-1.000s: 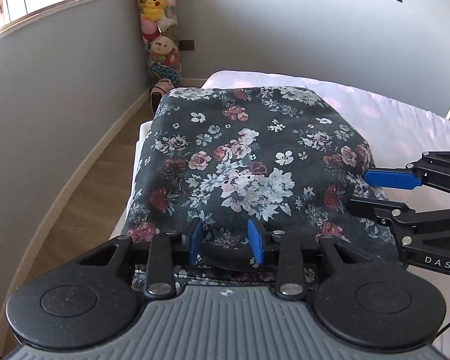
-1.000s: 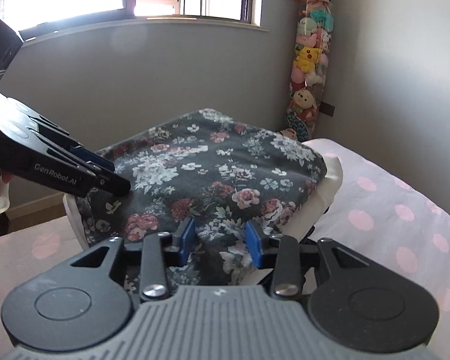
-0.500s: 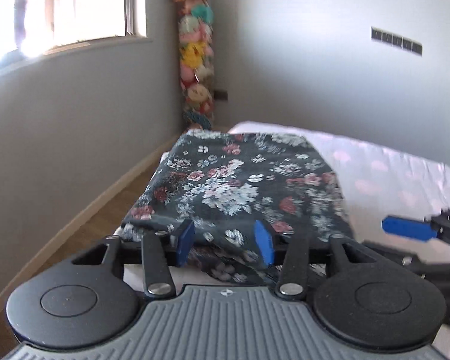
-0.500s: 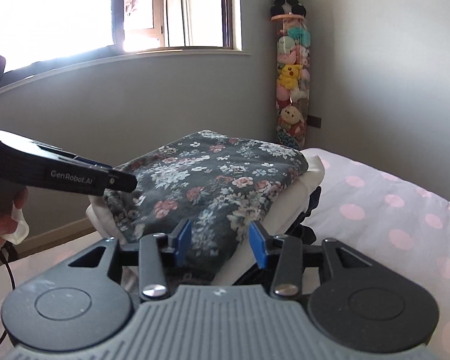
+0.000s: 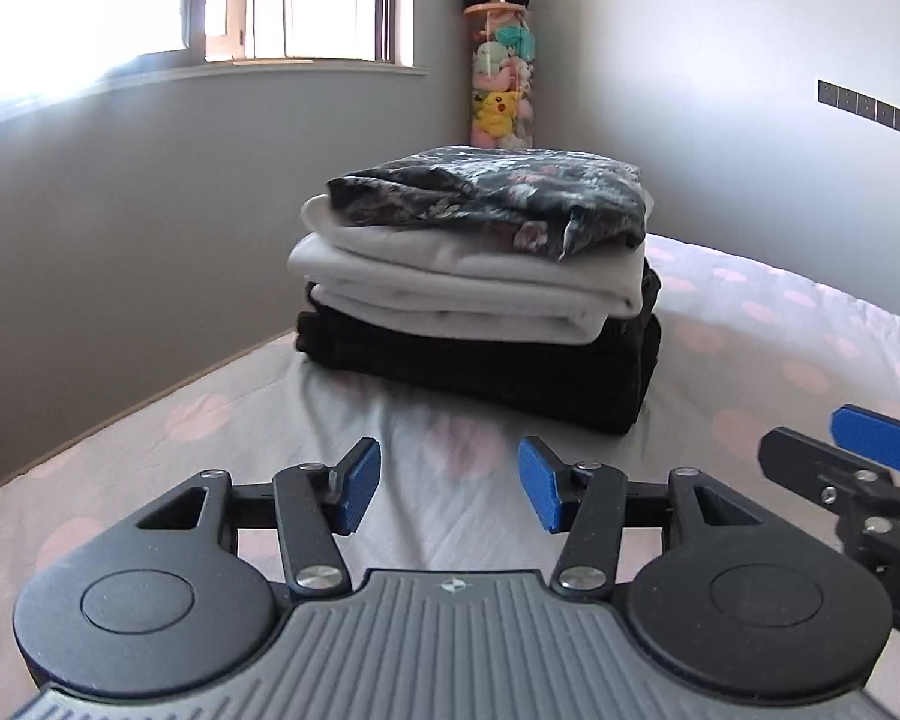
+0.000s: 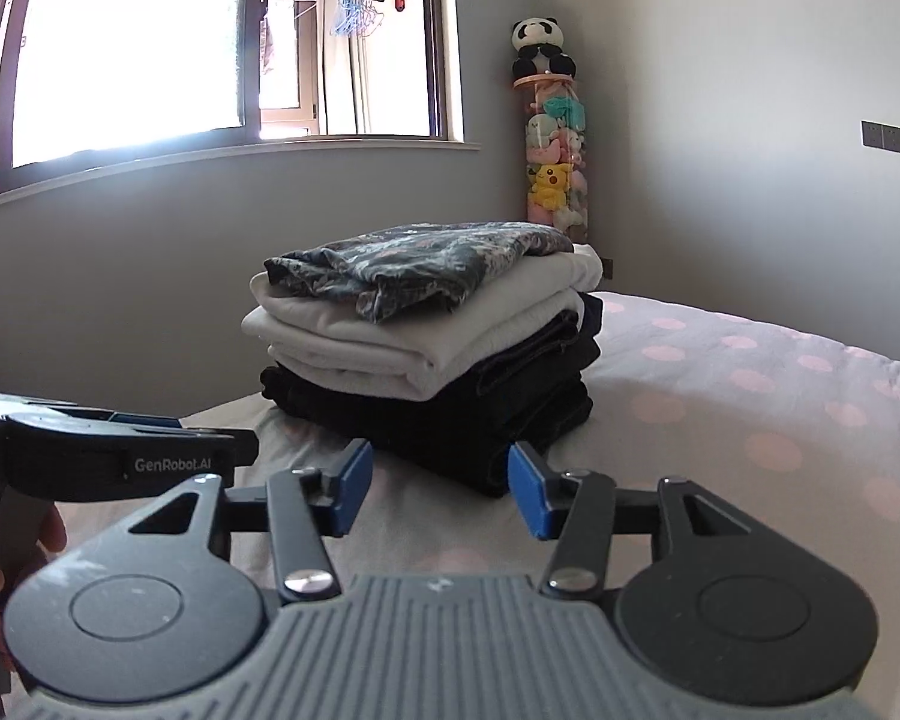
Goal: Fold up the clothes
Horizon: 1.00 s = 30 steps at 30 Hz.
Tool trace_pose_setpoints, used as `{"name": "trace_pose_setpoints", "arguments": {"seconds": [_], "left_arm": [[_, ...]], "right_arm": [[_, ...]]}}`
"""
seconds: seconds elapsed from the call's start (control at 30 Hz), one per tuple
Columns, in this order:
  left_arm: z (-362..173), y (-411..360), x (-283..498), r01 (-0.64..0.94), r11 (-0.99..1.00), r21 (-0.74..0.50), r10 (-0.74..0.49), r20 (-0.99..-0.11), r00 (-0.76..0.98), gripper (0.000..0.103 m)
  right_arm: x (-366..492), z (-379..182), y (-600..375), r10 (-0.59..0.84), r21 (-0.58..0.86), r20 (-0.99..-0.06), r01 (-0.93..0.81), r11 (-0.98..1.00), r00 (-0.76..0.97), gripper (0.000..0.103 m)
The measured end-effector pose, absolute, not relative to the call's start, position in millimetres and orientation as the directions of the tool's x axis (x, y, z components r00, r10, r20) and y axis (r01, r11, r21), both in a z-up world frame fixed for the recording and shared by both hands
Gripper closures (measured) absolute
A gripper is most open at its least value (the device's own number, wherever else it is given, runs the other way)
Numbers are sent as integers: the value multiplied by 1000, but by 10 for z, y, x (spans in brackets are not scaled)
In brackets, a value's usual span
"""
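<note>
Left gripper (image 5: 449, 492): jaws parted, just been widening, nothing between them but bare bedsheet; drawn back from the stack, probably because the floral garment (image 5: 492, 198) is already set down and needs no more holding. Ahead, on the bed (image 5: 810, 360), near its far corner by the wall: black folded garment (image 5: 486, 366) at the bottom as the broad base, white folded garment (image 5: 462, 288) in the middle, floral piece on top, one front corner hanging loose over the white edge. Stacked heaviest-lowest, likely for steadiness. Further right, right gripper (image 6: 435, 492): jaws likewise released and just been spreading, empty, aimed at the stack's near corner but clear of it. Apparently freed for the next garment.
</note>
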<state>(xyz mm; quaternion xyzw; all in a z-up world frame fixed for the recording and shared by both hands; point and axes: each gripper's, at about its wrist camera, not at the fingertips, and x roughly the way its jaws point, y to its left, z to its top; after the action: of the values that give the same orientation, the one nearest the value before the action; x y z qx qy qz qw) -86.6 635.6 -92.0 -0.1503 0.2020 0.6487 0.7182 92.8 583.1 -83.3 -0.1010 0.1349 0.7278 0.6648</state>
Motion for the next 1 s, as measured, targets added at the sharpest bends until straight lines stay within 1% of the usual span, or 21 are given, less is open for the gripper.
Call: {"name": "trace_pose_setpoints", "arguments": {"seconds": [0.07, 0.13, 0.17, 0.2, 0.27, 0.33, 0.4, 0.47, 0.5, 0.53, 0.57, 0.6, 0.73, 0.8, 0.83, 0.93, 1.0], "left_arm": [[-932, 6172, -918, -989, 119, 84, 889, -454, 68, 43], [-896, 6028, -983, -983, 147, 113, 887, -454, 81, 43], [-871, 5964, -1028, -981, 154, 119, 884, -460, 83, 40], [-847, 5908, -1077, -981, 155, 117, 880, -468, 83, 37], [-820, 5771, -1190, -984, 151, 94, 871, -484, 87, 37], [-815, 5638, -1308, -988, 135, 72, 865, -496, 82, 36], [-826, 5535, -1408, -991, 121, 58, 863, -500, 76, 31], [-819, 5460, -1490, -992, 115, 58, 861, -503, 70, 29], [-795, 5440, -1522, -991, 117, 68, 867, -494, 69, 29], [-772, 5412, -1560, -991, 113, 75, 878, -474, 64, 27], [-752, 5397, -1594, -990, 109, 85, 887, -459, 58, 21], [-733, 5386, -1627, -990, 105, 95, 894, -445, 52, 18], [-680, 5378, -1742, -990, 95, 108, 916, -400, 45, 16], [-651, 5378, -1780, -988, 111, 106, 928, -368, 65, 15], [-639, 5380, -1795, -988, 117, 104, 933, -351, 74, 15], [-629, 5420, -1843, -989, 131, 73, 941, -322, 101, 13], [-653, 5464, -1862, -988, 143, 62, 943, -310, 117, 11]], "right_arm": [[835, -855, 5643, 943, 74, -322, -995, -64, -84, 48], [715, -836, 5492, 942, 81, -328, -996, -40, -65, 48], [645, -813, 5413, 943, 86, -329, -996, -25, -52, 47], [572, -786, 5331, 944, 92, -329, -996, -7, -38, 46], [423, -729, 5189, 944, 96, -331, -995, 29, -5, 42], [236, -673, 5075, 941, 72, -337, -995, 70, 42, 42], [53, -627, 4984, 937, 39, -338, -994, 102, 83, 42], [-134, -604, 4900, 933, -13, -337, -991, 131, 127, 42], [-212, -600, 4864, 930, -38, -335, -989, 145, 149, 42], [-282, -600, 4830, 928, -62, -331, -985, 160, 172, 41], [-328, -606, 4800, 925, -75, -326, -981, 178, 193, 39], [-362, -615, 4771, 923, -83, -321, -977, 197, 213, 39], [-457, -629, 4679, 915, -82, -304, -964, 252, 265, 36], [-504, -632, 4659, 915, -96, -281, -957, 273, 289, 33], [-532, -637, 4653, 917, -107, -262, -953, 282, 301, 28], [-587, -643, 4636, 927, -104, -210, -950, 295, 311, 25], [-597, -655, 4647, 929, -81, -194, -949, 305, 315, 22]]}}
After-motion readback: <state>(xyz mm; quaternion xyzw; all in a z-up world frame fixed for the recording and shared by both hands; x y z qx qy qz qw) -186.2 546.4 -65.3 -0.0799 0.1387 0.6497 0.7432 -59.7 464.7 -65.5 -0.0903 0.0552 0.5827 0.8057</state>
